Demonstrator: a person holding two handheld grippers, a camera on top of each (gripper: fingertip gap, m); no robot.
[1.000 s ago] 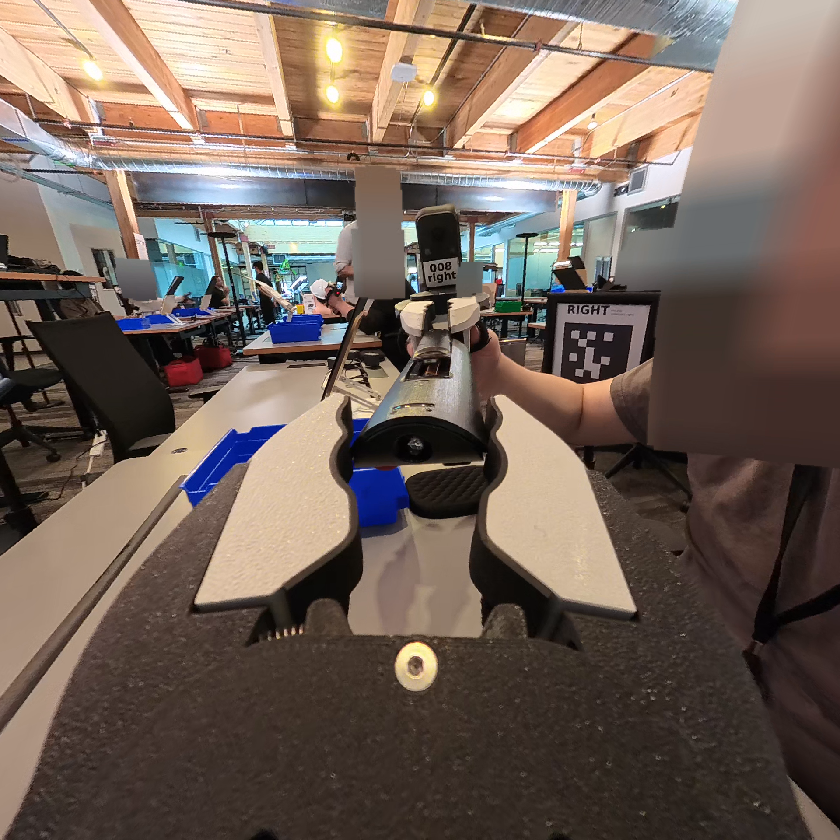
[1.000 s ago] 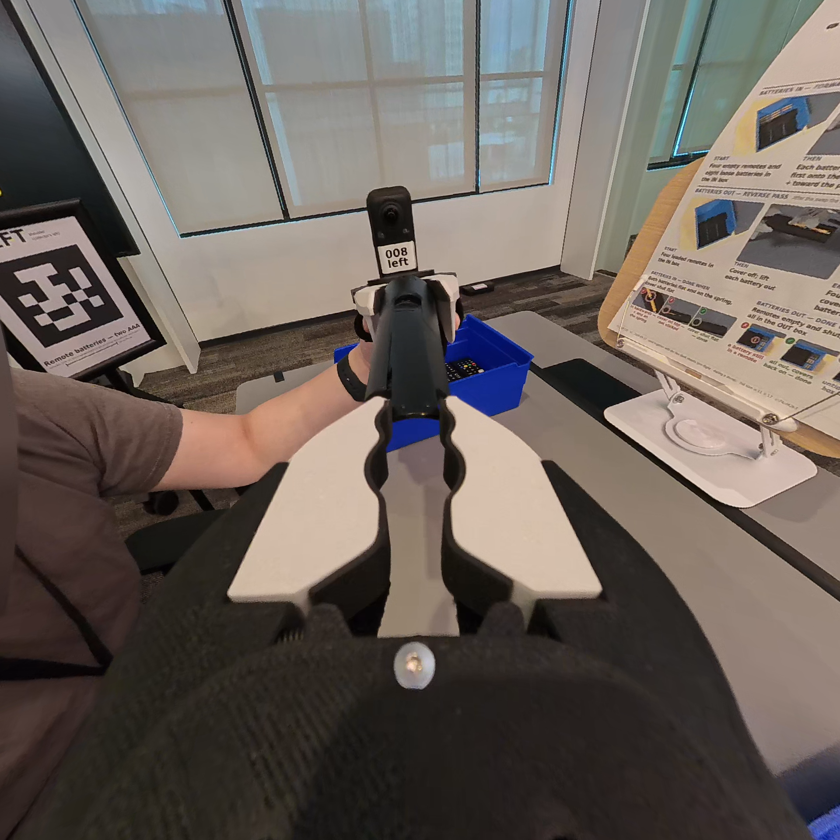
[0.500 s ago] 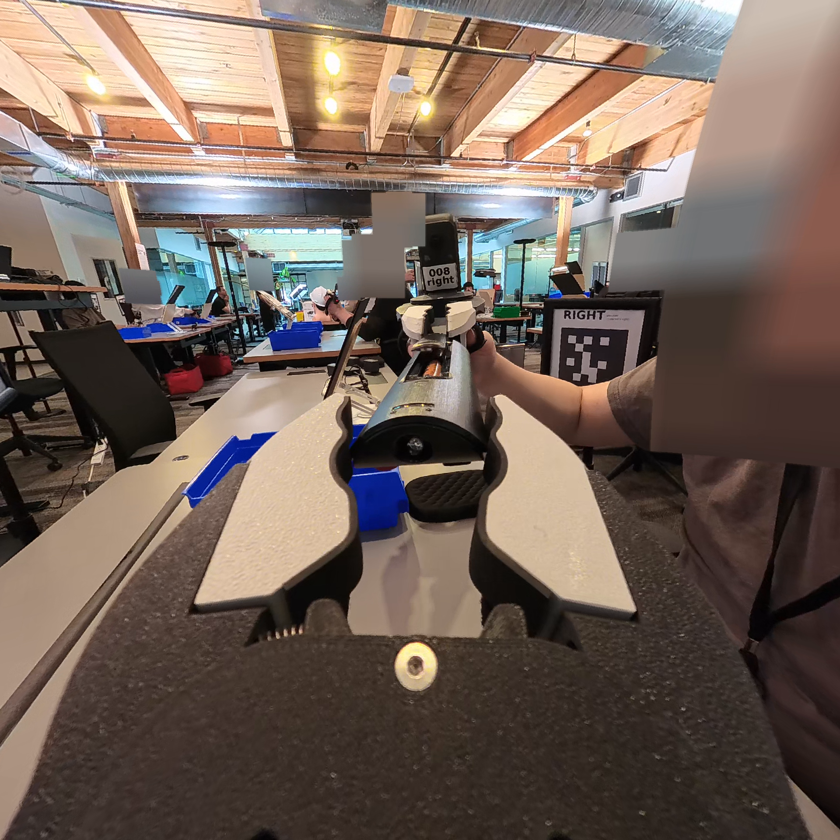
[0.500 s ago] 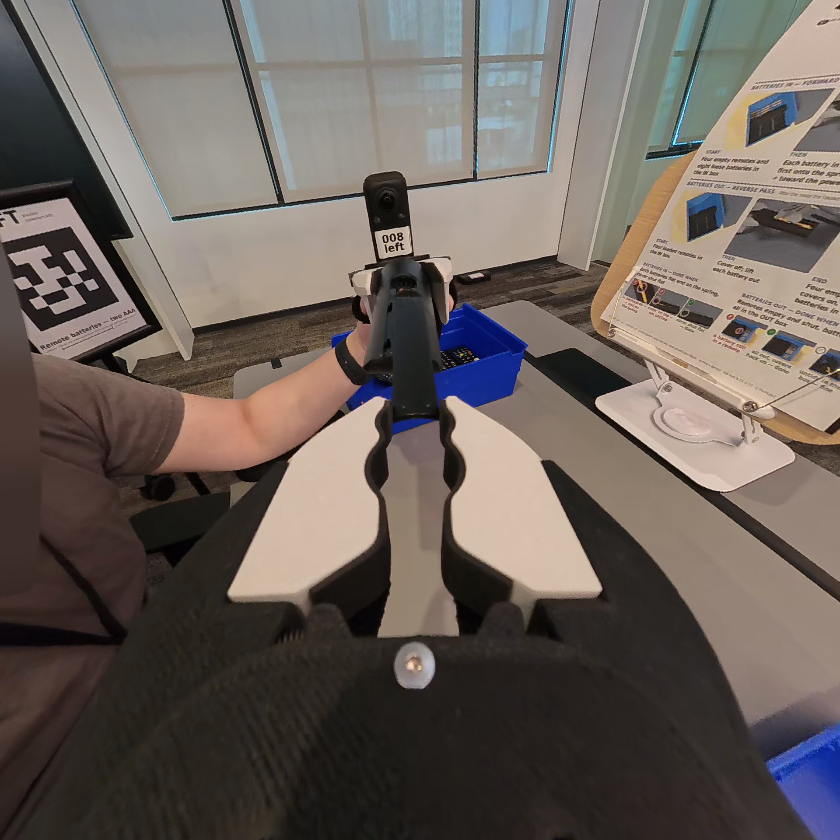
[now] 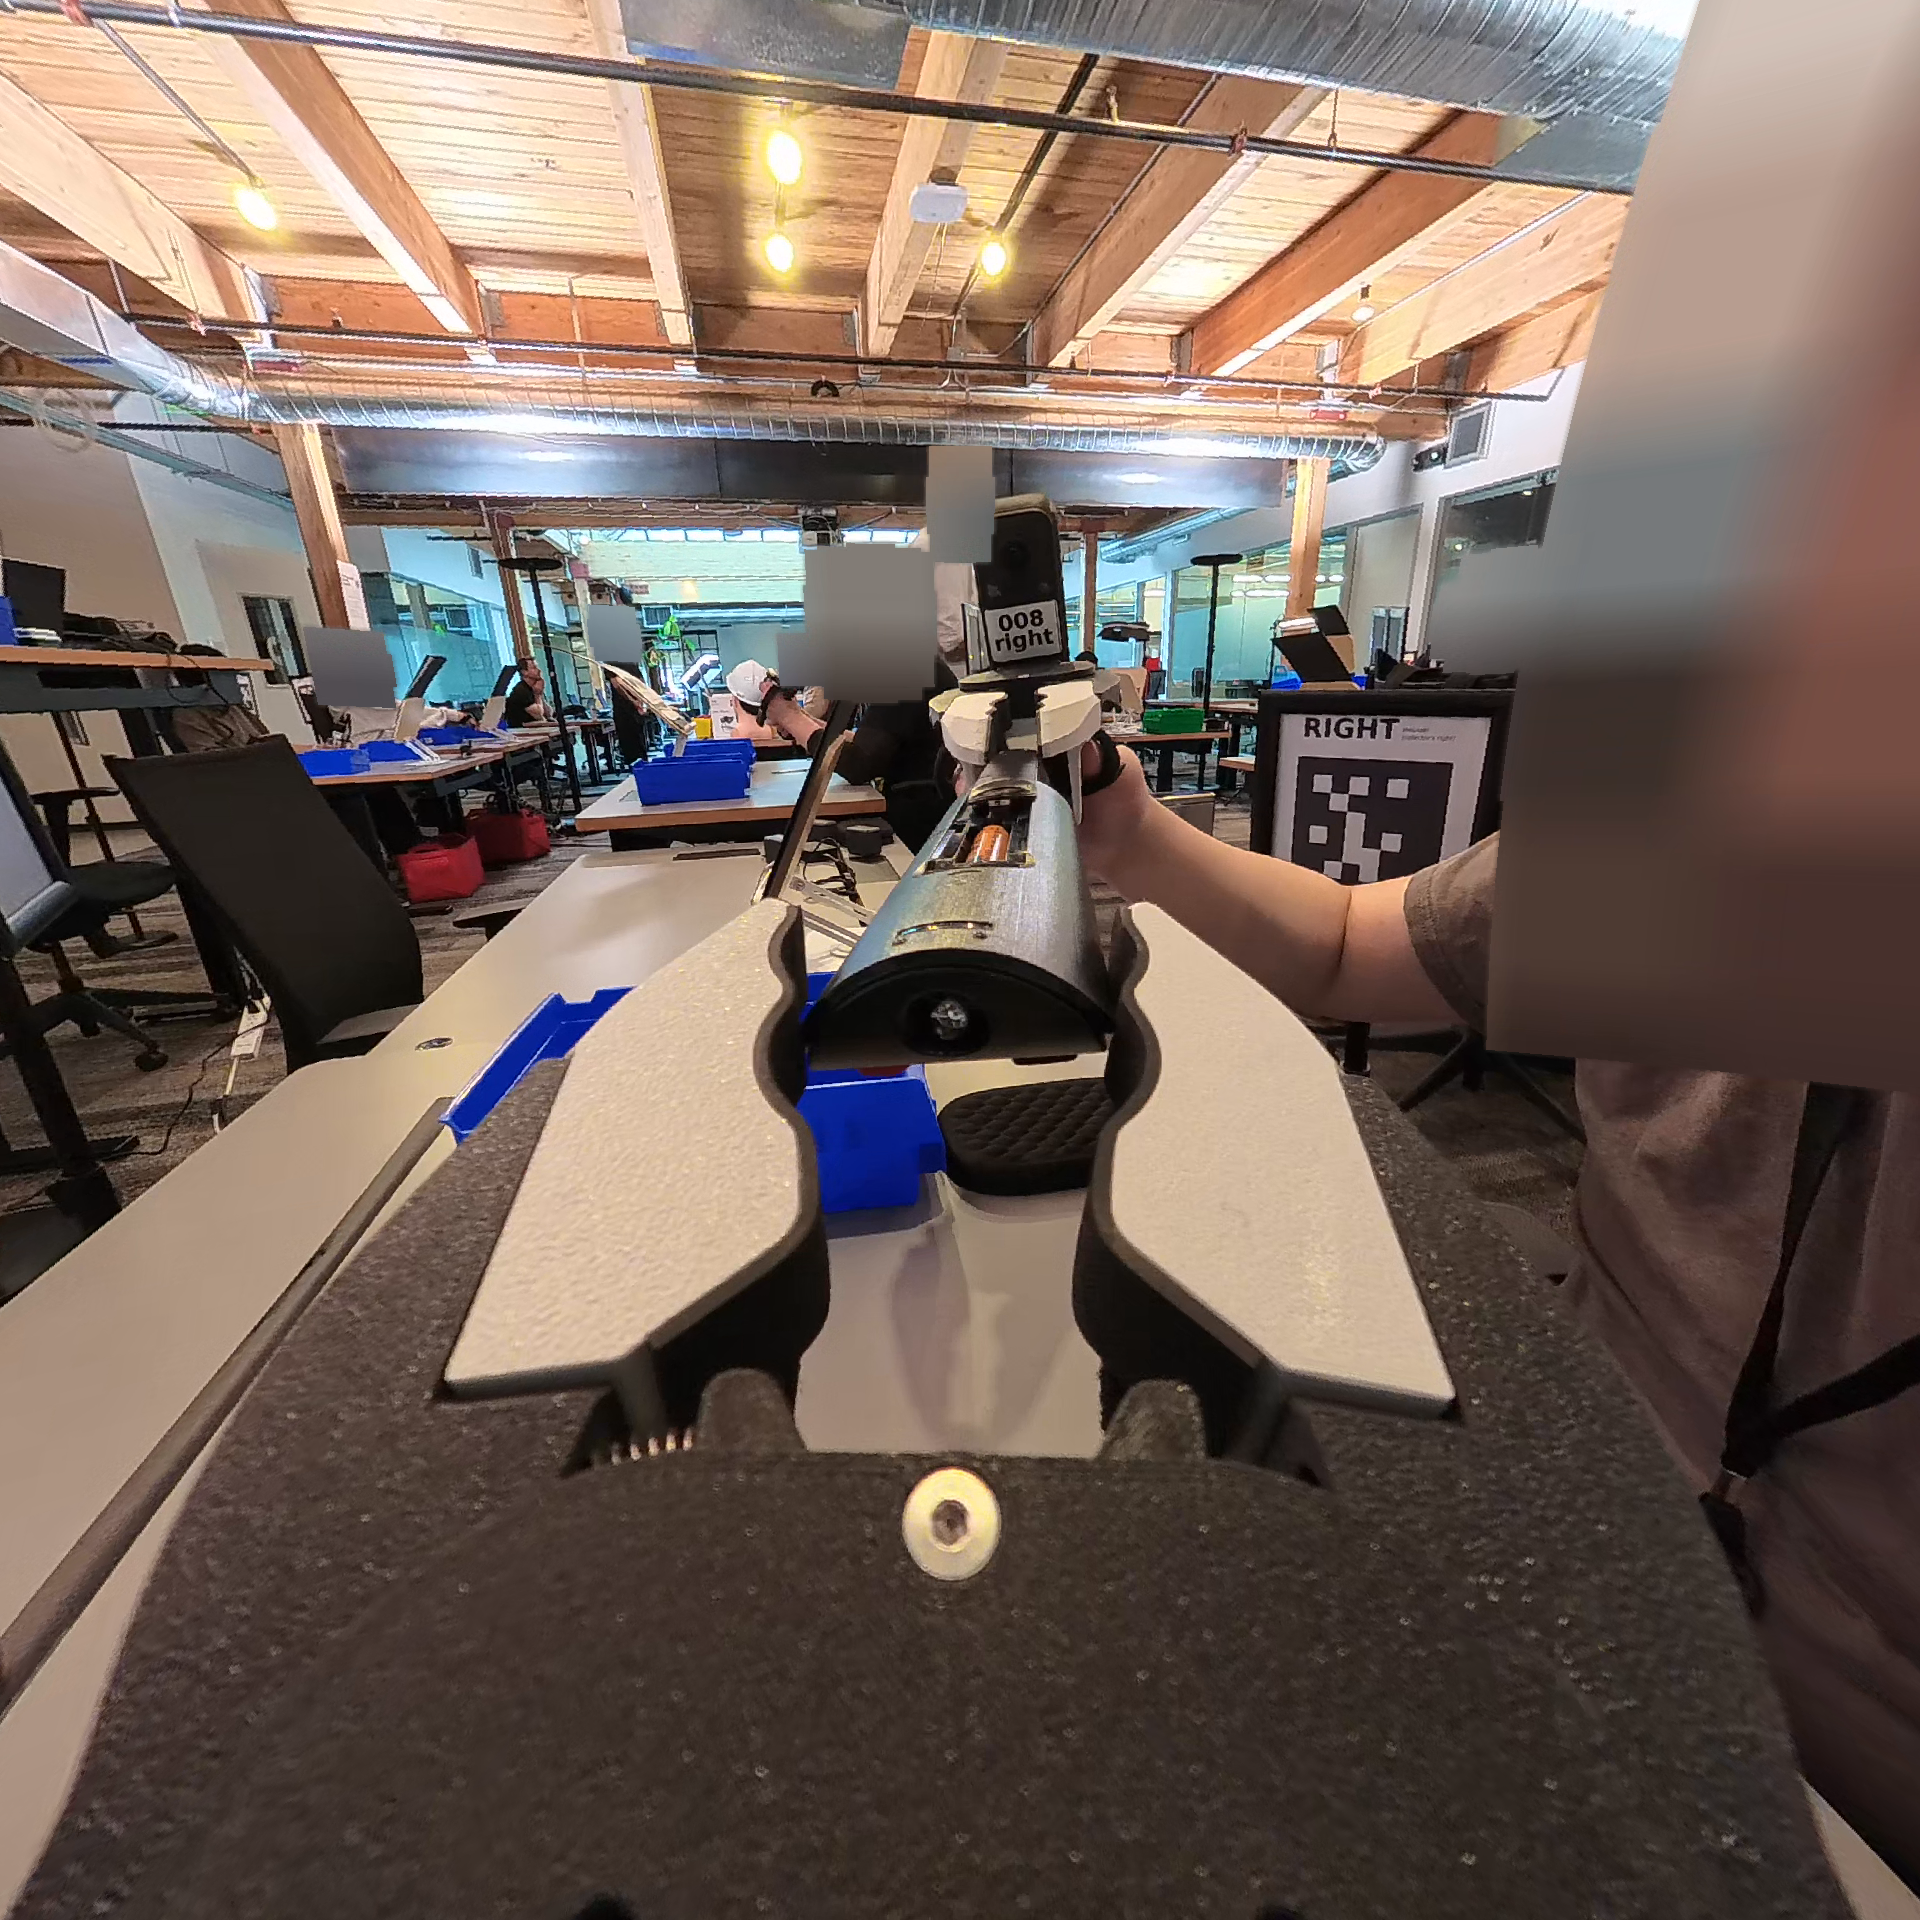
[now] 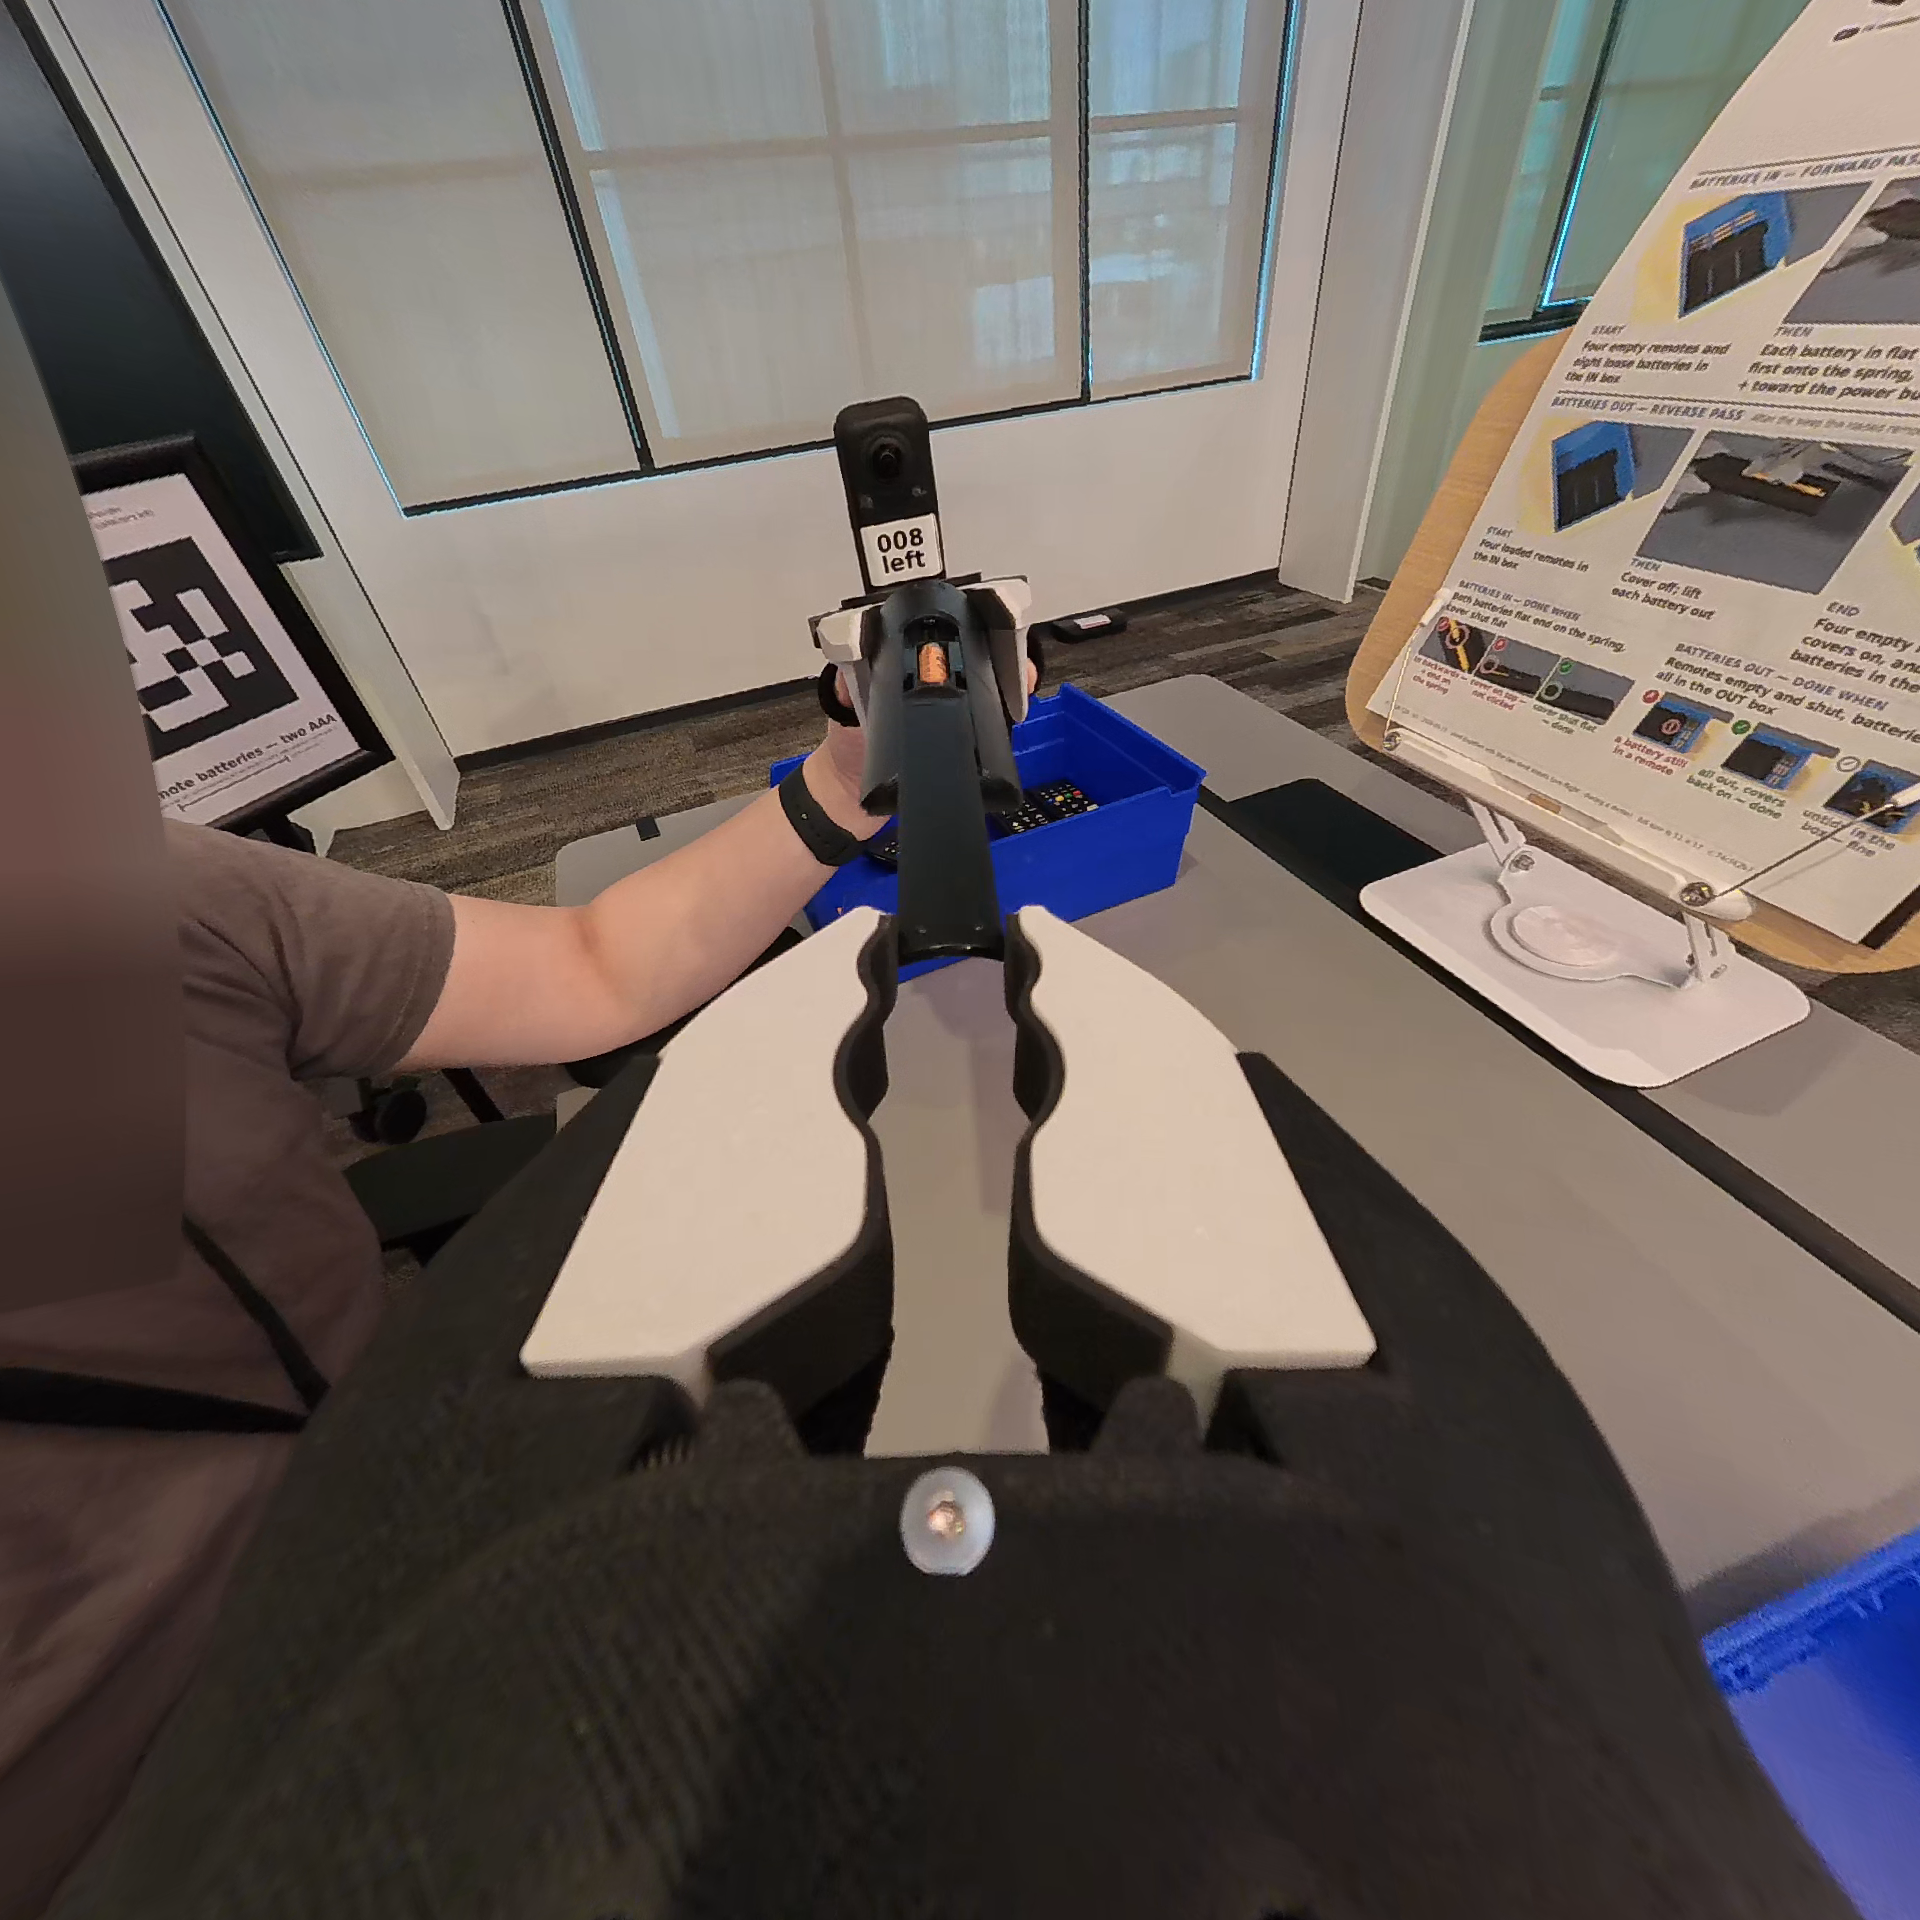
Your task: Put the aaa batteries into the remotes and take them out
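Observation:
A long black remote (image 5: 977, 914) hangs in the air, held at both ends. My left gripper (image 5: 961, 935) is shut on the wide end with the small lens. My right gripper (image 6: 951, 925) is shut on the narrow end of the remote (image 6: 935, 831). The battery bay on the upper face is open, and a copper-coloured battery (image 5: 987, 840) lies in it; it also shows in the right wrist view (image 6: 932, 663). Each view shows the other gripper at the remote's far end: the right one (image 5: 1023, 727) and the left one (image 6: 920, 623).
A blue bin (image 6: 1101, 821) with more remotes stands on the grey table (image 6: 1351, 1143) under the left gripper. Another blue bin (image 5: 862, 1132) and a black pad (image 5: 1023, 1132) lie below the right one. An instruction board on a white stand (image 6: 1579, 977) is at the right. The person's arms reach in.
Both grippers have kept their hold and tilted the remote a little. The open bay and its battery now show clearly in both views. A blue bin corner has come into the right view.

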